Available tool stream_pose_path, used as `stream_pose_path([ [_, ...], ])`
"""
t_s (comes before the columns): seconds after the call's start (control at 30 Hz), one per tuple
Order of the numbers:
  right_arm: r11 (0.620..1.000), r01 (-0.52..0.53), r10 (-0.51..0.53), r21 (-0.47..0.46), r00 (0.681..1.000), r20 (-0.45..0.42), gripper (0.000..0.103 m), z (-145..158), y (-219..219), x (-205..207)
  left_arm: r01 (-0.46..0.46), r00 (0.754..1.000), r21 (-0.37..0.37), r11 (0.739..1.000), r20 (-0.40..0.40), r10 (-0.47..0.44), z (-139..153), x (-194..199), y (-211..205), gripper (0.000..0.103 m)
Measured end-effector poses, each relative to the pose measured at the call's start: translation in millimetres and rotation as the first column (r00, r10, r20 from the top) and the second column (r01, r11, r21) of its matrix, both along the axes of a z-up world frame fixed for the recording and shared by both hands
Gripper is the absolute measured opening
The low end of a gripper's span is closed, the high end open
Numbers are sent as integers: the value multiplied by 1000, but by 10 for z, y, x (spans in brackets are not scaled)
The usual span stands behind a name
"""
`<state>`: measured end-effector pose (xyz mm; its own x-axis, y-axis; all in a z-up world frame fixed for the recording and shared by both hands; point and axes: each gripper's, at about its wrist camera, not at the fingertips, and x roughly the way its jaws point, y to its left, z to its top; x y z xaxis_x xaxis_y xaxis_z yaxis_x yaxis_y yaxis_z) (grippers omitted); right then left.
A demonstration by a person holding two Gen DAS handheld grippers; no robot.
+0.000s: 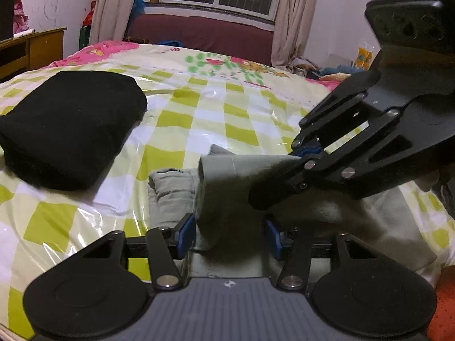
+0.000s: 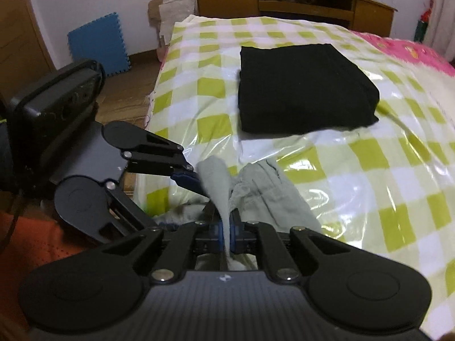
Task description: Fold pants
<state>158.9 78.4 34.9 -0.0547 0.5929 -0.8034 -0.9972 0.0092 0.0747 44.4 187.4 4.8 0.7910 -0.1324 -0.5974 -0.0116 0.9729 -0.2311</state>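
Grey-green pants [image 1: 227, 182] lie bunched on the checked bedspread just ahead of both grippers, also in the right wrist view [image 2: 267, 190]. My right gripper [image 2: 226, 236] is shut on a raised fold of the pants [image 2: 216, 182]. It shows from the side in the left wrist view [image 1: 301, 159], pinching the cloth's upper edge. My left gripper [image 1: 229, 234] stands open with its blue pads on either side of the hanging fold. In the right wrist view it [image 2: 193, 183] reaches in from the left beside the cloth.
A folded black garment [image 1: 68, 128] lies on the bed to the far left, also in the right wrist view [image 2: 304, 88]. A clear plastic sheet covers the green-checked bedspread [image 2: 369, 170]. A wooden desk [image 2: 295, 2] stands beyond the bed's end.
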Motion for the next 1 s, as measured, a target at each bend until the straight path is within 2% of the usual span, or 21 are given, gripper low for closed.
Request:
stream_pose_path([
  [0.13,1000,-18,18,13,1000,-24,5,76,-12,59,-18,1000,-1,1000,-2,18,-74,109,28,70],
  [0.23,998,-56,56,13,998,-8,5,230,-124,11,9,998,7,1000,56,-9,26,106,36,74],
  [0.33,999,-43,43,23,999,-7,5,399,-244,6,59,991,58,997,113,-65,114,61,6,83],
  [0.43,998,-53,53,25,999,-5,5,518,-322,-45,131,982,80,988,128,-141,148,26,-53,83],
  [0.5,997,-75,75,18,997,5,5,562,-322,-102,210,969,91,973,116,-220,172,23,-133,83],
  [0.57,996,-91,91,17,996,17,5,589,-309,-141,252,961,108,962,93,-262,189,19,-212,65],
  [0.6,996,-87,86,17,996,25,5,587,-293,-133,273,958,110,956,60,-281,190,18,-245,40],
  [0.63,997,-78,78,15,996,33,5,570,-267,-103,284,957,103,953,23,-288,186,22,-269,23],
  [0.73,999,-42,41,27,999,27,6,454,-140,48,251,968,51,967,-27,-250,167,-50,-213,22],
  [0.8,999,-15,16,43,1000,-26,6,308,9,154,192,980,-23,981,-48,-193,146,-41,-69,22],
  [0.87,999,-9,11,44,999,-44,6,129,163,202,126,989,-88,988,-64,-132,99,10,73,21],
  [1.0,999,31,-32,-11,996,-80,6,-288,371,304,98,992,-181,979,-67,-111,55,15,174,21],
])
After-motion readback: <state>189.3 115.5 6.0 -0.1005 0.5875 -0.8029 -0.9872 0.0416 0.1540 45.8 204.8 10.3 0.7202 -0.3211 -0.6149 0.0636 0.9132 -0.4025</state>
